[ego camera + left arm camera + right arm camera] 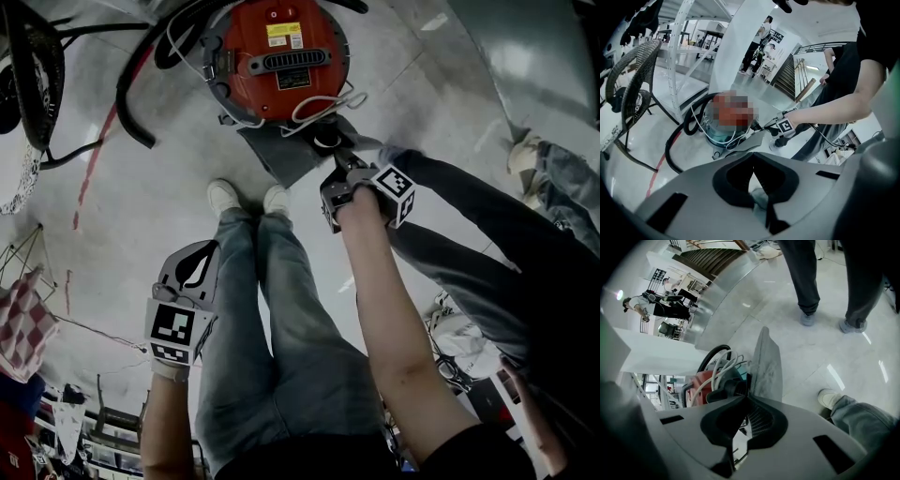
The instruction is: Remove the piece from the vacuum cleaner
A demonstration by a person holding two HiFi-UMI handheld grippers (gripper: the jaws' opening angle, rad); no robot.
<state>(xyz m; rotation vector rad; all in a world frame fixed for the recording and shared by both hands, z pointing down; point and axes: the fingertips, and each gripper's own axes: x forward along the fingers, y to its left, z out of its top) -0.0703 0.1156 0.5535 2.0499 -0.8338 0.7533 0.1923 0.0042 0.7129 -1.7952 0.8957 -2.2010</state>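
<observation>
A red round vacuum cleaner (pixel 277 56) stands on the floor at the top of the head view, with a white cord (pixel 314 105) looped beside it. A flat grey piece (pixel 286 152) with a black collar (pixel 326 141) sticks out from its near side. My right gripper (pixel 342 167) is shut on that piece at the collar end; in the right gripper view the grey piece (pixel 766 364) rises straight from the closed jaws of the gripper (pixel 747 397). My left gripper (pixel 195 267) hangs by the person's left leg, shut and holding nothing, far from the vacuum cleaner (pixel 717 133).
A thick black hose (pixel 131 94) curves left of the vacuum cleaner. A wicker chair (pixel 633 70) stands further left. Another person's legs (pixel 806 282) stand just right of the piece. The wearer's own white shoes (pixel 225 197) are close in front of it.
</observation>
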